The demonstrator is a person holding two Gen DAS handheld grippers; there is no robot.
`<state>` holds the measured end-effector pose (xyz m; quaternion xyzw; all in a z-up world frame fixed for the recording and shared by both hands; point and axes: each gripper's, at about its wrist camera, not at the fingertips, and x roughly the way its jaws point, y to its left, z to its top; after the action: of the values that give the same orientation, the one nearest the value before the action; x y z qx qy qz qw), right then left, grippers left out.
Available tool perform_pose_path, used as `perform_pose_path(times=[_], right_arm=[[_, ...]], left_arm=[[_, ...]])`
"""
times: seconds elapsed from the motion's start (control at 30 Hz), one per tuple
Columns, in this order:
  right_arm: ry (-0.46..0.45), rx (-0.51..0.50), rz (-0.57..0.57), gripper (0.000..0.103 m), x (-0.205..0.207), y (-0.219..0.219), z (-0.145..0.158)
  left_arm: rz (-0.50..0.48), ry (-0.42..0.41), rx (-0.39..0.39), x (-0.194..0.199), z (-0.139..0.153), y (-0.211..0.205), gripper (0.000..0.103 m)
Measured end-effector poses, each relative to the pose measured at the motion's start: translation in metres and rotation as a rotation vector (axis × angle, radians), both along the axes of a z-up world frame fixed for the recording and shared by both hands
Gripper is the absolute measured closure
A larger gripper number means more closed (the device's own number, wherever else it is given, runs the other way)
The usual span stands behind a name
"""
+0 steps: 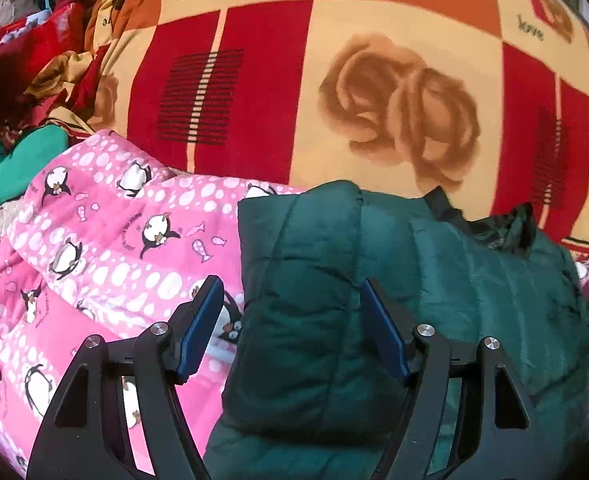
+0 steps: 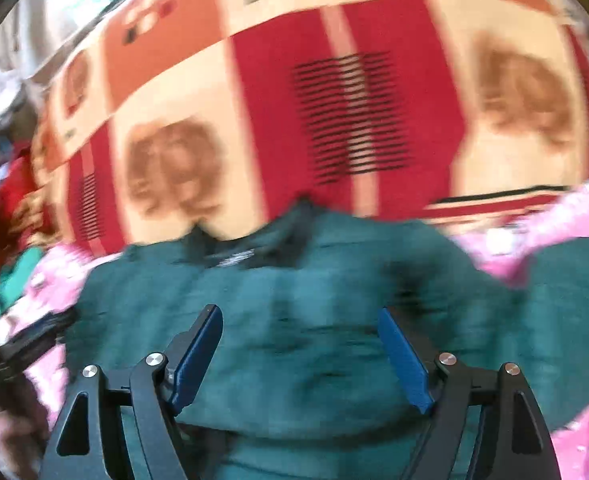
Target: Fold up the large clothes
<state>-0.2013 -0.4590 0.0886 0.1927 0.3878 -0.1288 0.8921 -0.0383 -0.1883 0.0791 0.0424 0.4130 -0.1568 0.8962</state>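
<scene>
With both the left gripper [image 1: 292, 330] and the right gripper [image 2: 300, 354] spread open and holding nothing above the dark green quilted jacket [image 1: 374, 280] at 6 o'clock on the pink penguin blanket [image 1: 94, 248], its puffy folded panel may spring open, and only the sharp left view shows the panel's edge at 9 o'clock.

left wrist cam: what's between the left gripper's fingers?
A folded sleeve of the green quilted jacket lies between the left gripper fingers, unpinched.

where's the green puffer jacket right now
The green puffer jacket lies low in both wrist views, on the pink penguin blanket, in front of the red and cream rose blanket.
</scene>
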Motion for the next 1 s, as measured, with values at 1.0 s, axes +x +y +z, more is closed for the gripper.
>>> perform_pose_path(times=[1.0], right_arm=[[0.138,-0.154,0.017,0.022,0.009,-0.01,-0.039]], left_arm=[[0.001,-0.014,0.062,-0.001,-0.037,-0.016,0.023]])
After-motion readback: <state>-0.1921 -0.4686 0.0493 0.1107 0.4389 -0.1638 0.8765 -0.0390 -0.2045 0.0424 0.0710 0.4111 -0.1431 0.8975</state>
